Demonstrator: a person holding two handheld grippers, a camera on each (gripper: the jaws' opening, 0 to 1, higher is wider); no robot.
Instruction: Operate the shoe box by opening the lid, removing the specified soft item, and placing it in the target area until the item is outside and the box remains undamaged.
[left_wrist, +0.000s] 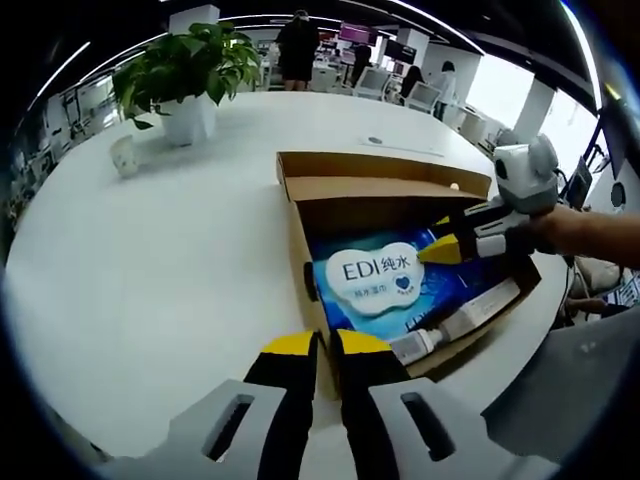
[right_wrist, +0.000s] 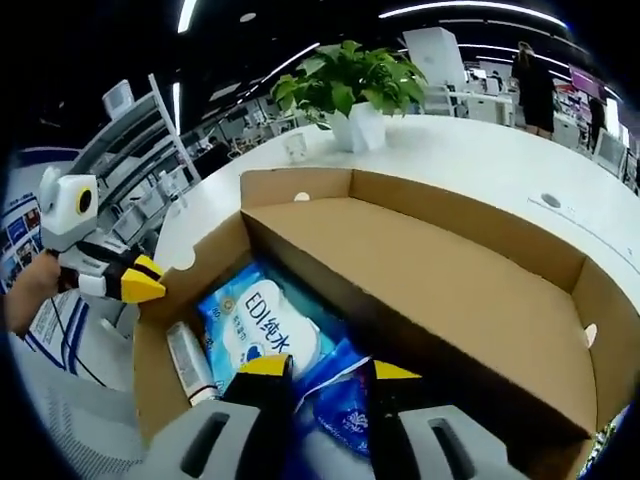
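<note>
We see the shoe box (right_wrist: 430, 290) as plain brown cardboard, matt and smooth, its open lid (left_wrist: 385, 172) the same stock. Inside the box, the wipes pack (left_wrist: 385, 285) looks like glossy blue plastic film with a white label, and the tube (left_wrist: 455, 328) beside it like pale, smooth plastic. Under the box, the table (left_wrist: 160, 260) is white, smooth, faintly shiny.

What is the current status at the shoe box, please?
Lid open. Right gripper open over blue wipes pack inside shoe box. Left gripper shut at box edge. White tube beside pack.
</note>
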